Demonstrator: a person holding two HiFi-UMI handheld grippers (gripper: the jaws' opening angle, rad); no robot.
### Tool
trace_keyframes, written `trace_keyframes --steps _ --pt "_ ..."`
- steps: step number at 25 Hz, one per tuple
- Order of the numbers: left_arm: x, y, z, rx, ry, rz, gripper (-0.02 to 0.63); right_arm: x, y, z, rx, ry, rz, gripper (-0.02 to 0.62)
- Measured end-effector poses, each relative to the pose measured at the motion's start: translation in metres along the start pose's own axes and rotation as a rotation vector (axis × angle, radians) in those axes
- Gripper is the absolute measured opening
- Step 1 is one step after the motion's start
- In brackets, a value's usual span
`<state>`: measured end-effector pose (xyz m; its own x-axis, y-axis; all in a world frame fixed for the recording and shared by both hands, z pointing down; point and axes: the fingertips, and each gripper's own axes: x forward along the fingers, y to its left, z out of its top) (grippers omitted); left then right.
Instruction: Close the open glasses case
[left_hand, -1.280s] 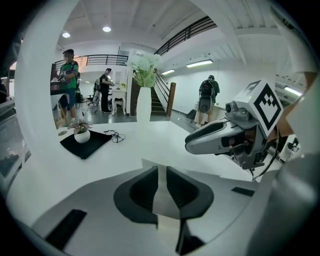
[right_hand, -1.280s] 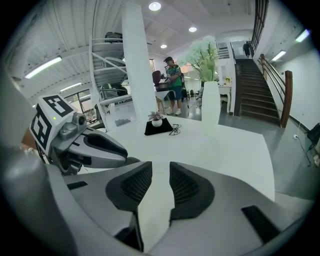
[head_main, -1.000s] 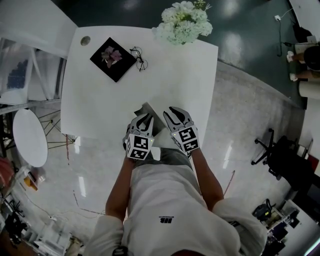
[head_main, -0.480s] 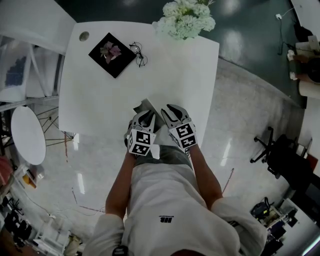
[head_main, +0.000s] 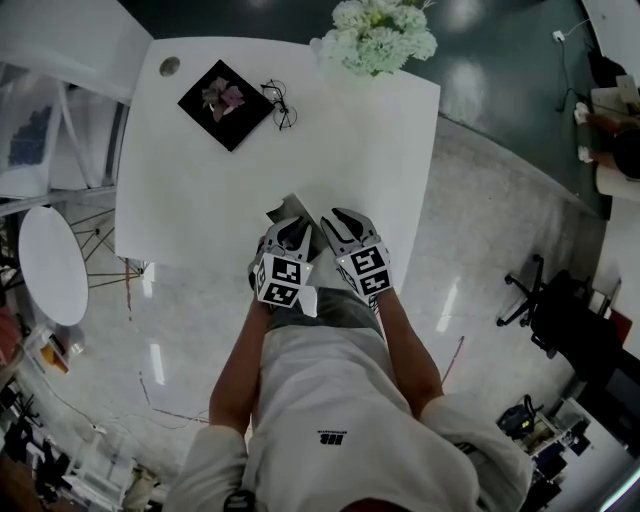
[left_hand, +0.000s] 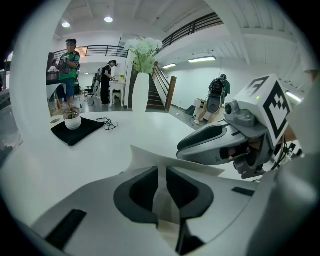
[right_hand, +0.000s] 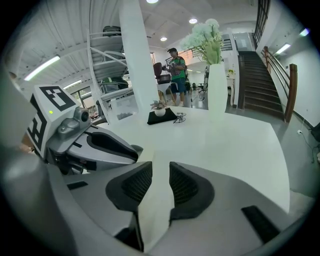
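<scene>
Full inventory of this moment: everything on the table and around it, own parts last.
table: 1, white, centre of head view
glasses case: 1, pale, open, near table edge at the grippers
glasses: 1, dark-framed, far side, beside the mat
mat: 1, black, far left corner
potted plant: 1, small, on the mat
vase of flowers: 1, white, far edge
round table: 1, white, floor at left
office chair: 1, black, floor at right
bystanders: at least three, background
left gripper: 1, grey, jaws shut on a case flap
right gripper: 1, grey, jaws close on a pale strip, seemingly the case too
torso: white shirt, bottom of head view
</scene>
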<state>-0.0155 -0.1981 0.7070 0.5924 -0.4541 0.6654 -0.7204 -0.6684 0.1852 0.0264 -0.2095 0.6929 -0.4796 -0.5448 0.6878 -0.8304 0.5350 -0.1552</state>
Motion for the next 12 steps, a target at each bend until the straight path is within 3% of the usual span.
trace_keyframes --steps 12 --pt "-0.006 0.0 -0.001 -0.009 -0.012 -0.009 0.067 0.003 0.016 0.002 -0.032 0.001 0.025 0.104"
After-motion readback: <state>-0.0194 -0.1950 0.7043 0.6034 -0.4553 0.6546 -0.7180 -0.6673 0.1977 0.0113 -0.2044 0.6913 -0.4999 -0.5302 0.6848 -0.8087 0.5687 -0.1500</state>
